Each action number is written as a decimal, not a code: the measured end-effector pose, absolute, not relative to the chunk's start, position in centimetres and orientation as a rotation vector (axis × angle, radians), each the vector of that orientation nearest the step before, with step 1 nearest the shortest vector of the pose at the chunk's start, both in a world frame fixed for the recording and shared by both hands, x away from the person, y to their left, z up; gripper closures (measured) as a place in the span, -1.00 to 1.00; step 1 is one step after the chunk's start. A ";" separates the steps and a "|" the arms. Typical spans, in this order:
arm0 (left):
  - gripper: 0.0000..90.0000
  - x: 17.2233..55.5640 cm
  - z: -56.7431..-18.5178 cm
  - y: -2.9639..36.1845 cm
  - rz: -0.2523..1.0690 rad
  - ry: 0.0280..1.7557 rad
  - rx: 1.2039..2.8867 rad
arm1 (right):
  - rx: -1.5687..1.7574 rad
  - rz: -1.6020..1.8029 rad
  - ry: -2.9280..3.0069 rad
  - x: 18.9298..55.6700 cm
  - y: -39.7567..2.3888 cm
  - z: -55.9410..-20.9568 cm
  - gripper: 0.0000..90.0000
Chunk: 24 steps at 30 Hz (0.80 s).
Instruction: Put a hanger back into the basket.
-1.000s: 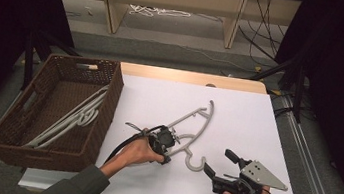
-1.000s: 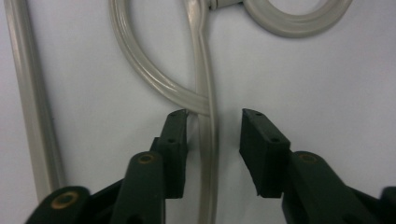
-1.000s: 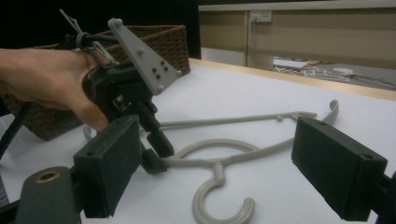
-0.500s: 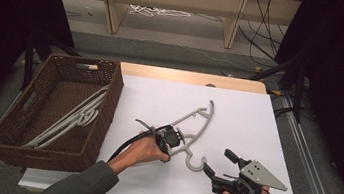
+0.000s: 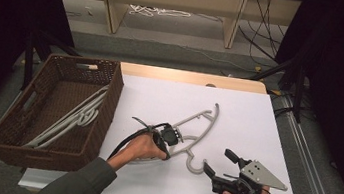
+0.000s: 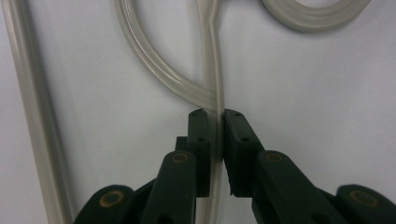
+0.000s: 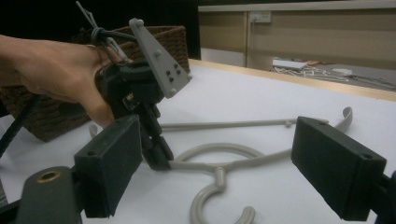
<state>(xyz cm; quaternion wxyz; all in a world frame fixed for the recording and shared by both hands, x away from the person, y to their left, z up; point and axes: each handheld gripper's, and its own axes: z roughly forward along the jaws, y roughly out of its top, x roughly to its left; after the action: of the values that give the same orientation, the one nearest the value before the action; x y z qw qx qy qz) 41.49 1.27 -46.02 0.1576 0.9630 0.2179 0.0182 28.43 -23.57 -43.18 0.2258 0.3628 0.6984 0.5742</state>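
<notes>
My left gripper (image 5: 173, 136) has just closed its jaws onto the hanger (image 5: 200, 123) lying on the table (image 5: 257, 123) (right gripper (image 5: 219, 165) waits open), so I can probably lift it now.

Around our left claw (image 5: 175, 137) the white table (image 5: 252, 122) lies bare ahead and to its right, so we could pass freely there. To its left the wicker basket (image 5: 107, 113) walls off the way, with hangers (image 5: 74, 117) lying inside. Our right claw (image 5: 221, 163) stands near, its jaws spread, with the grey hanger (image 5: 201, 123) between the two claws.
</notes>
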 end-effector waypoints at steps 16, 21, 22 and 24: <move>0.81 42.2 -43.6 2.8 0.040 0.679 2.579 | 1.010 1.599 1.922 28.5 -23.6 -43.2 -0.62; 0.81 42.4 -42.2 3.8 0.043 0.701 2.504 | 1.016 1.576 1.932 28.4 -23.8 -43.1 -0.62; 0.81 42.4 -42.1 3.8 0.047 0.724 2.462 | 1.013 1.577 1.935 28.4 -23.8 -43.2 -0.62; 0.81 42.6 -41.6 4.2 0.059 0.715 2.451 | 1.016 1.583 1.929 28.4 -23.8 -43.2 -0.62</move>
<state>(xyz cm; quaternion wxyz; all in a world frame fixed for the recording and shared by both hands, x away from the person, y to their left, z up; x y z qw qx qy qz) 42.59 4.16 -41.58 0.2898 0.9185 0.2679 0.0220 28.45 -23.75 -43.17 0.2218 0.3678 0.6980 0.5730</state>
